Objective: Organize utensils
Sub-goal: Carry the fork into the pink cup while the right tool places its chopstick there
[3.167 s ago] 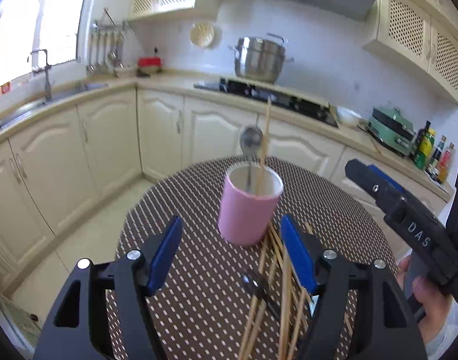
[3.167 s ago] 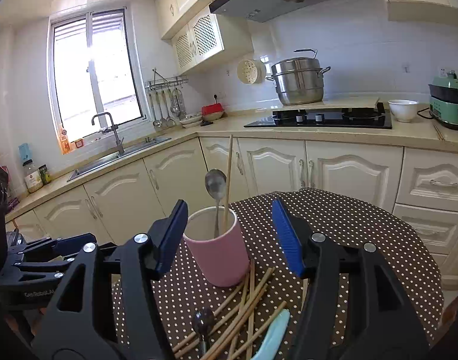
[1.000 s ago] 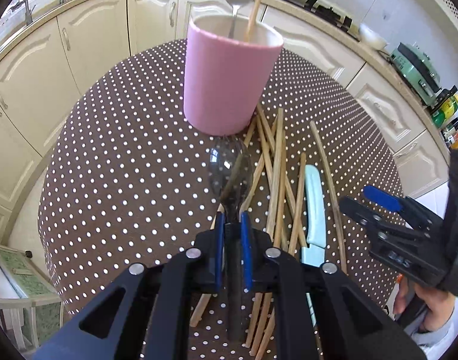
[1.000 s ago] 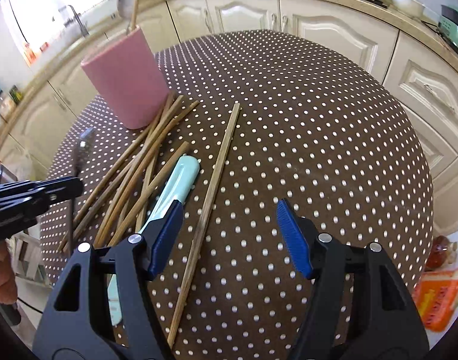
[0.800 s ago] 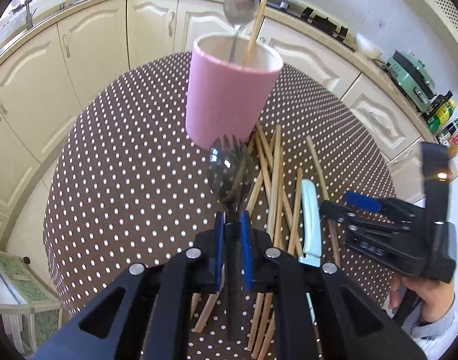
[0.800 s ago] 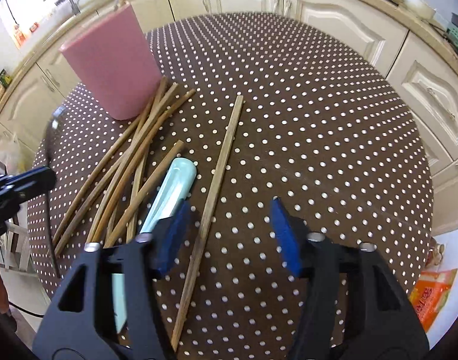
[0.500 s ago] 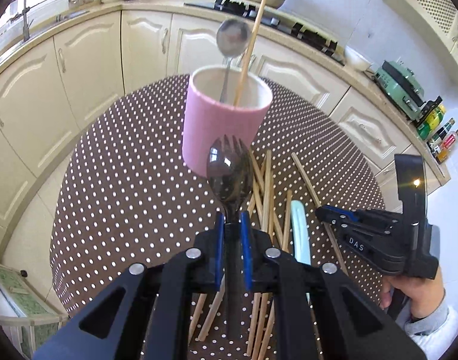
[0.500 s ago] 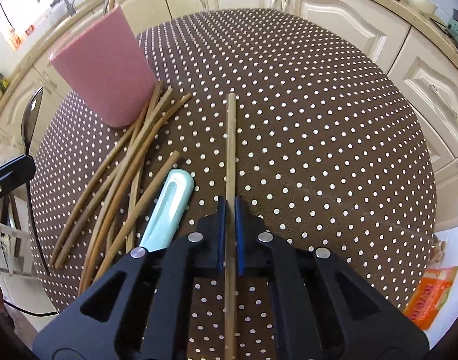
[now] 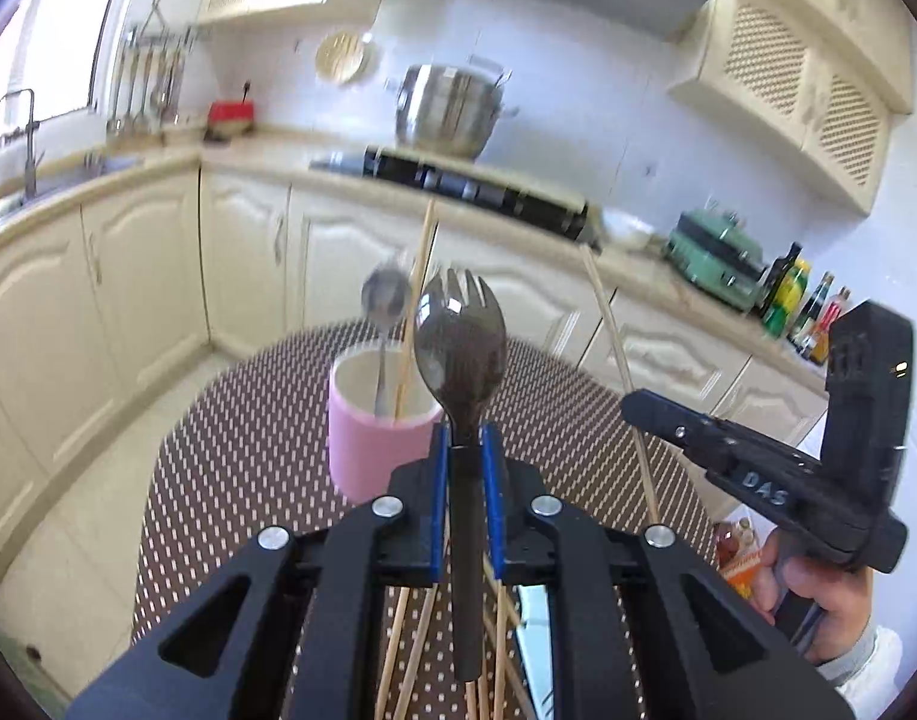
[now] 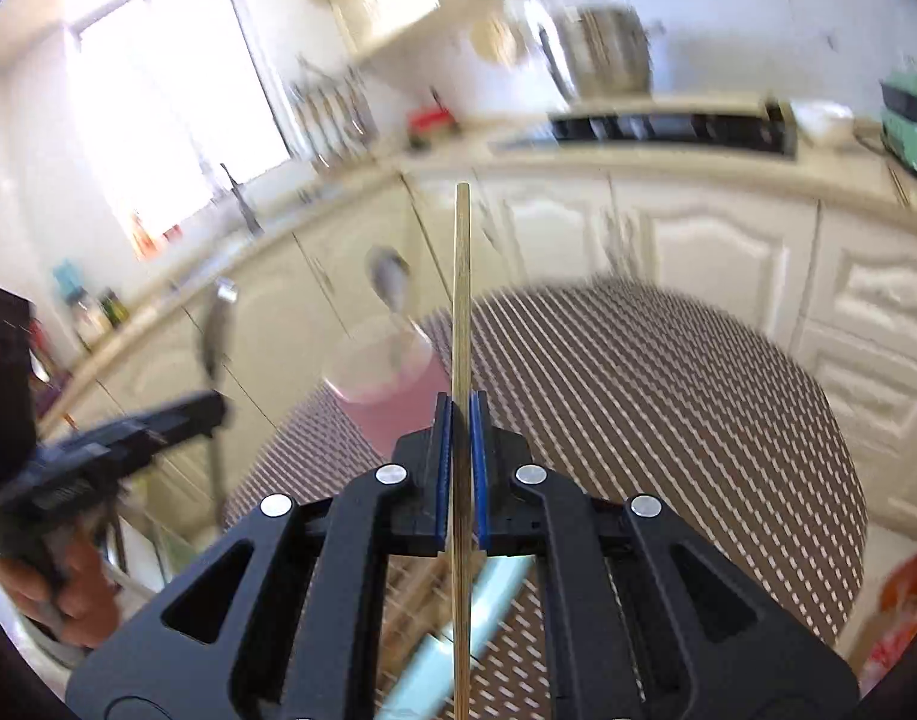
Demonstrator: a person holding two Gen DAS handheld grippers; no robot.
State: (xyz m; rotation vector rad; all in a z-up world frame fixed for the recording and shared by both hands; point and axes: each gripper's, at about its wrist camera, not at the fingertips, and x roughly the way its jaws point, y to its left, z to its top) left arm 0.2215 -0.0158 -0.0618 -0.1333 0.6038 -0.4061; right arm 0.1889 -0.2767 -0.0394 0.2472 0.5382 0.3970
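Note:
My left gripper (image 9: 463, 438) is shut on a dark metal spork (image 9: 460, 339), held upright above the table just in front of the pink cup (image 9: 377, 426). The cup holds a spoon (image 9: 385, 300) and a chopstick (image 9: 415, 294). My right gripper (image 10: 460, 414) is shut on a wooden chopstick (image 10: 461, 276), lifted and pointing up; the blurred pink cup (image 10: 386, 396) lies ahead to its left. The right gripper (image 9: 638, 405) with its chopstick (image 9: 614, 348) shows at the right of the left wrist view. Several chopsticks (image 9: 398, 648) lie on the table below.
The round brown polka-dot table (image 9: 248, 456) carries a mint-handled utensil (image 10: 458, 630). Cream kitchen cabinets (image 9: 128, 276) curve behind, with a stove and steel pot (image 9: 446, 111), a sink at left, and bottles (image 9: 794, 300) at right.
Both grippers have lifted and tilted up from the table. The left raised the spork near the cup; the right, shut on one chopstick half a second ago, has lifted it.

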